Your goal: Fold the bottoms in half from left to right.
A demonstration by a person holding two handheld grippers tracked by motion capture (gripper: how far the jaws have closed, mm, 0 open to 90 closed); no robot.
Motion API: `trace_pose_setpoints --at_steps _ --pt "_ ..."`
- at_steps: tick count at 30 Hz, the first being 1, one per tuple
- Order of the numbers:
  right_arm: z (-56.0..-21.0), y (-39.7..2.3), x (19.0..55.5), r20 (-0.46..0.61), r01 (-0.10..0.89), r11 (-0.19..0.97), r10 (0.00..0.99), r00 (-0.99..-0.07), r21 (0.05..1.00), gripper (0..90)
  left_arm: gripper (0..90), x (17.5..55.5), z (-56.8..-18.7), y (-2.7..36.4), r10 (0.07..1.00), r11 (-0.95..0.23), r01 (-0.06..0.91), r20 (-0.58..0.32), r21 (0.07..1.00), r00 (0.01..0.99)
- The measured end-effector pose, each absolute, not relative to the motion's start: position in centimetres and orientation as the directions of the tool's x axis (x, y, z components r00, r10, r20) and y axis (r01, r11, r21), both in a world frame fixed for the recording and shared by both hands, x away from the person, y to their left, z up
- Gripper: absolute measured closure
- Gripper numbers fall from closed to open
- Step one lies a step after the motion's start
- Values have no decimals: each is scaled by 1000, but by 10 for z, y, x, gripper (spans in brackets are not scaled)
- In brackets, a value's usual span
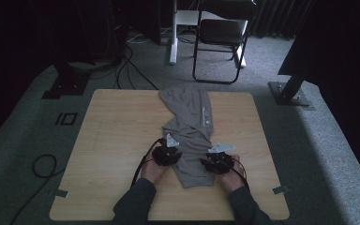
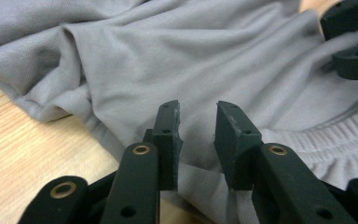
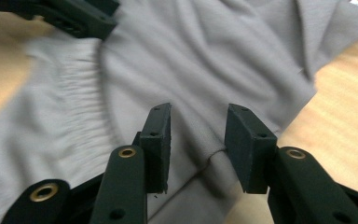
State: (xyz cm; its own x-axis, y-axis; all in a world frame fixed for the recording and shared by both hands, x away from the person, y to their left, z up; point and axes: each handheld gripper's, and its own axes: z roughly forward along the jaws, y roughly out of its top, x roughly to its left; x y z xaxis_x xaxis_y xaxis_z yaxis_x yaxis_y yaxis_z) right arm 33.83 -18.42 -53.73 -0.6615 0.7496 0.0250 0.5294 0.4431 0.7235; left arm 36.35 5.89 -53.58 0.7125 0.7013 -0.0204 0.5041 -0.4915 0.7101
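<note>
My left gripper (image 2: 196, 135) and right gripper (image 3: 198, 140) gape half-open, empty, flanking the trousers' (image 1: 190, 129) waistband at six o'clock, ready to pinch.

High view: far up, above near edge of table (image 1: 112, 136), looks forward and down. Left gripper view: very close, low over grey cloth (image 2: 177, 60), looks along own jaws. Right gripper view: same, other side. All three share grey cloth on table.
</note>
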Motion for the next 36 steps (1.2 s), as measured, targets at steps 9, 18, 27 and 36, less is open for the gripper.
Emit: trace_pose_setpoints --at_steps 9,18,27,36 --pt "-537 -178 310 85 519 497 660 -746 695 575 707 359 -541 62 699 -496 520 -35 696 714" --pt "-536 -177 306 37 500 560 641 -766 660 812 726 362 -546 60 699 -505 525 -33 685 715" --pt "-522 -194 287 -56 368 574 589 -806 732 820 647 356 -542 54 676 -544 511 -14 665 737" --pt "-527 -194 288 -32 371 580 566 -824 725 756 551 338 -538 50 617 -542 474 -55 694 785"
